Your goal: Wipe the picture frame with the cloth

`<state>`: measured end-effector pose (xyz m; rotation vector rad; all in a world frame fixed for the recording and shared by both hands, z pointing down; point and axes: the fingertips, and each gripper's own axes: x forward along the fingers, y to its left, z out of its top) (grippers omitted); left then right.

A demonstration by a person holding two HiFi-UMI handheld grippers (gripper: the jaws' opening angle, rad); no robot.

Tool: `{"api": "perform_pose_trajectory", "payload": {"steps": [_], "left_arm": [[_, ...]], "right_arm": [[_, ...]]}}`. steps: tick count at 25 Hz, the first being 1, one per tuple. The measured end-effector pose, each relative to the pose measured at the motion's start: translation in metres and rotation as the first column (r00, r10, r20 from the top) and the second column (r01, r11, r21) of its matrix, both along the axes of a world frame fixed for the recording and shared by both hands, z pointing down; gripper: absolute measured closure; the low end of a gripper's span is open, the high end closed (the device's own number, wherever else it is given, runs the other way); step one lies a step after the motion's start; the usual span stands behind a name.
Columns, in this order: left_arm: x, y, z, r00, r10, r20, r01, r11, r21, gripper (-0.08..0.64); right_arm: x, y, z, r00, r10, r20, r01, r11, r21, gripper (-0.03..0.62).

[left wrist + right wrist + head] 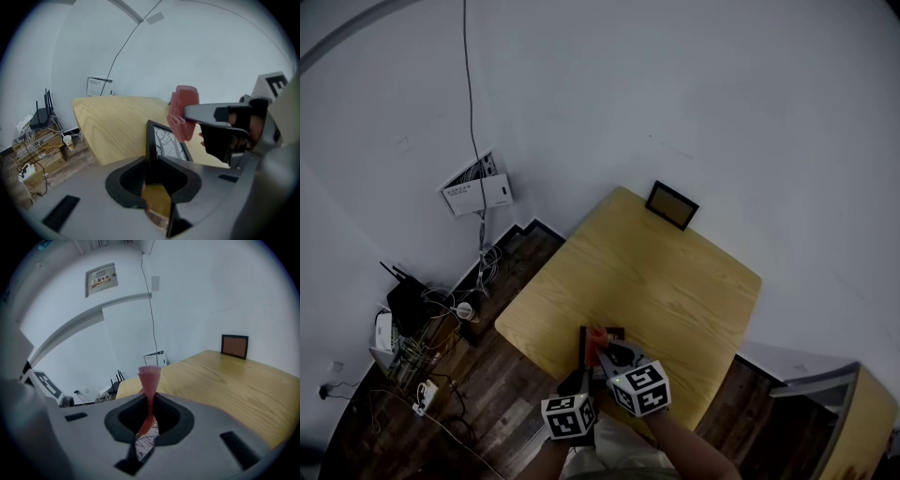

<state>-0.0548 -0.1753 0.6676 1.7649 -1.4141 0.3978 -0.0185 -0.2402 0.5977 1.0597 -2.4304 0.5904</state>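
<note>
We held both grippers close together over the near edge of the pale yellow wooden desk (675,281), each pitched forward and downward, a forearm showing behind the right one in the head view. Our left gripper (152,177) was clenched on the edge of the small black-framed picture frame (165,142), which stood up out of its jaws with its patterned face turned toward the right gripper (149,422). That one, just beside the left, pinched the pink-red cloth (149,376), a folded tuft rising past its jaws. The cloth hung right above the frame's far corner; we could not tell whether they touched. A second dark picture frame (672,204) leaned at the wall, well ahead of both grippers.
</note>
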Motion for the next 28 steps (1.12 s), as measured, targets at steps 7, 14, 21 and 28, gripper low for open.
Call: {"api": "perform_pose_trajectory", "payload": {"steps": [7,14,21,28], "left_arm": [[0.002,0.002,0.003,1.0,0.011,-0.003,-0.011,1.0,0.011,0.492],[0.003,0.001,0.002,1.0,0.02,-0.024,-0.02,1.0,0.012,0.491],[0.0,0.002,0.003,0.999,0.001,-0.041,0.0,1.0,0.019,0.491],[0.001,0.002,0.002,0.999,-0.008,-0.041,0.008,1.0,0.01,0.491]], "right_arm": [[-0.012,-0.015,0.036,0.993,-0.024,-0.112,0.02,0.999,-0.041,0.574],[-0.014,-0.021,0.061,0.969,-0.05,-0.242,0.039,0.998,-0.05,0.574],[-0.018,-0.018,0.06,0.952,-0.079,-0.296,0.058,0.995,-0.077,0.574],[0.003,-0.017,0.061,0.925,-0.083,-0.372,0.068,0.996,-0.055,0.574]]}}
